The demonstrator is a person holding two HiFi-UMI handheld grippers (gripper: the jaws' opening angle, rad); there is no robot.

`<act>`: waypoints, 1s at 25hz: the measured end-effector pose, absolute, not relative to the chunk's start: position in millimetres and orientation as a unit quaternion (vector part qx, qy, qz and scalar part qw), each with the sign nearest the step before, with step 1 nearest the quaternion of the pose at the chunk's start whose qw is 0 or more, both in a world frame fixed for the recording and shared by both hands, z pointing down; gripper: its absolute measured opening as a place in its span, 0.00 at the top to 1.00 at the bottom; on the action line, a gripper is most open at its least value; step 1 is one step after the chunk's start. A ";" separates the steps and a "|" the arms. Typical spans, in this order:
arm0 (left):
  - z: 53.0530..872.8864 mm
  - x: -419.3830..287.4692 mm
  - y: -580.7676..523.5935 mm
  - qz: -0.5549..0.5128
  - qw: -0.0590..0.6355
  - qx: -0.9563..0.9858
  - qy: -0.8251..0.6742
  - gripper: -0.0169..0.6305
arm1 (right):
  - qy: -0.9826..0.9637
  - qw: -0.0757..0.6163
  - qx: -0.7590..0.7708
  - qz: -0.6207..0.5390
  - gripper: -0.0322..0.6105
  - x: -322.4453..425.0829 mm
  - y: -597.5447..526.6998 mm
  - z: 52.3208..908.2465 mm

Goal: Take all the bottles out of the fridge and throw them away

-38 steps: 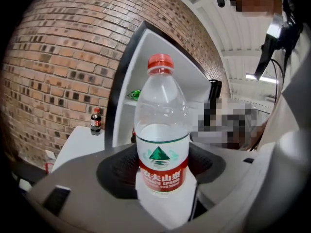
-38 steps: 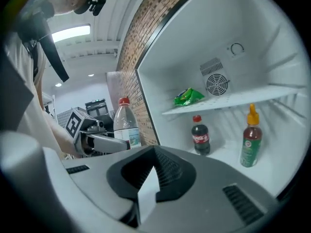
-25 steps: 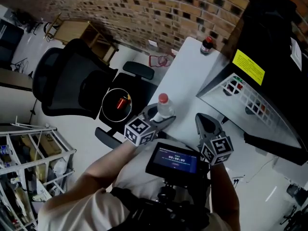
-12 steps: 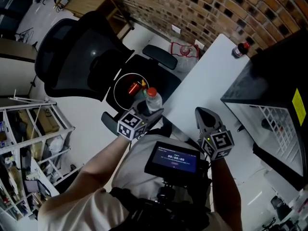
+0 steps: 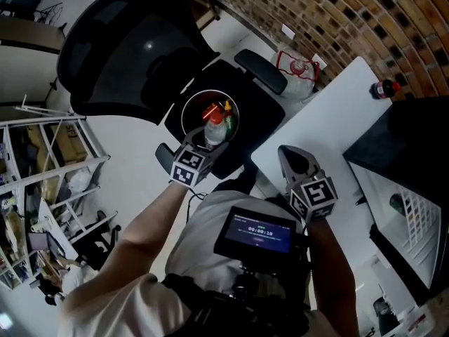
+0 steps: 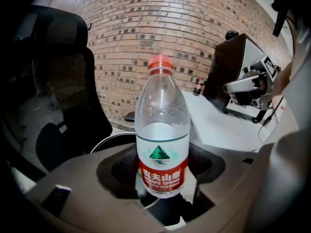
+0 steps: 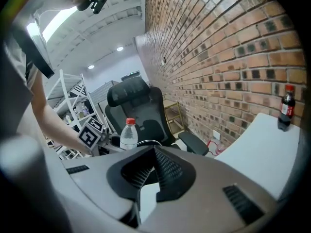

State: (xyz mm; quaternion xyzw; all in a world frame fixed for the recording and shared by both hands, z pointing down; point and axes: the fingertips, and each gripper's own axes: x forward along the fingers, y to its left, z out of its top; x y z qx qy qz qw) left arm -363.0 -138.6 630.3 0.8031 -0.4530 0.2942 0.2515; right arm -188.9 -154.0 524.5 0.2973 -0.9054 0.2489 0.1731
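**Water bottle held over the bin, ready to drop**

Head view: the left tongs (image 5: 208,144) are clenched on a clear water bottle (image 5: 214,126) with a red cap. The bottle stands upright in them, in line with the mouth of the round bin (image 5: 186,109) beyond their tips. Red and yellow items already lie in that bin. The right tongs (image 5: 290,159) hover over the near edge of the white tabletop (image 5: 330,114), their tips drawn together. A dark cola bottle (image 5: 384,88) stands far ahead of them, close to the fridge (image 5: 414,146).

Left gripper view: the jaws press either side of the water bottle (image 6: 162,130) at its red label, low on the body. The bin's rim (image 6: 108,141) shows just past the tongs. Water fills roughly the lower half, so it is probably moderately heavy and bottom-weighted. The thin plastic wall would dent under a hard squeeze, and the glossy label looks slippery. The label band seems the firmest place to hold.

Right gripper view: the right tongs (image 7: 154,171) are closed on nothing. The water bottle (image 7: 129,134) shows beyond them to the left, the cola bottle (image 7: 287,108) far right on the tabletop (image 7: 252,140).
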 end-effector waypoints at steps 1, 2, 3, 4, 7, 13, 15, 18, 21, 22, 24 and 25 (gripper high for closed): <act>637.6 -374.0 -141.7 0.305 0.256 0.791 -0.464 0.50 | -0.907 0.179 0.288 0.251 0.95 -193.6 -151.8 524.8; 645.4 -384.0 -145.5 0.316 0.259 0.781 -0.473 0.50 | -0.907 0.185 0.280 0.254 0.95 -196.9 -150.0 526.0; 653.2 -392.5 -149.7 0.328 0.261 0.772 -0.478 0.50 | -0.907 0.189 0.277 0.255 0.95 -199.0 -149.3 528.3; 661.0 -399.1 -153.9 0.339 0.261 0.766 -0.480 0.50 | -0.907 0.192 0.275 0.256 0.95 -200.7 -149.0 530.7; 686.6 -409.4 -165.3 0.367 0.261 0.760 -0.469 0.50 | -0.904 0.205 0.268 0.263 0.95 -206.1 -148.2 534.9; 747.5 -432.7 -170.9 0.446 0.291 0.714 -0.454 0.51 | -0.905 0.195 0.276 0.259 0.95 -212.0 -157.5 545.0; 764.2 -436.6 -165.4 0.466 0.319 0.696 -0.443 0.51 | -0.903 0.199 0.276 0.263 0.95 -214.1 -156.8 547.2; 784.9 -435.3 -161.8 0.496 0.341 0.684 -0.413 0.51 | -0.899 0.204 0.275 0.274 0.95 -219.4 -153.7 549.2; 807.0 -427.7 -172.4 0.521 0.351 0.681 -0.376 0.50 | -0.898 0.205 0.275 0.275 0.95 -224.3 -154.3 554.3; 816.1 -426.5 -174.2 0.530 0.361 0.674 -0.366 0.50 | -0.898 0.205 0.276 0.275 0.95 -225.4 -154.6 556.8; 835.7 -428.2 -171.5 0.553 0.382 0.654 -0.348 0.50 | -0.897 0.206 0.278 0.276 0.95 -227.0 -153.9 560.9; 844.6 -431.6 -168.3 0.568 0.388 0.641 -0.340 0.50 | -0.896 0.208 0.278 0.277 0.95 -227.1 -152.8 562.3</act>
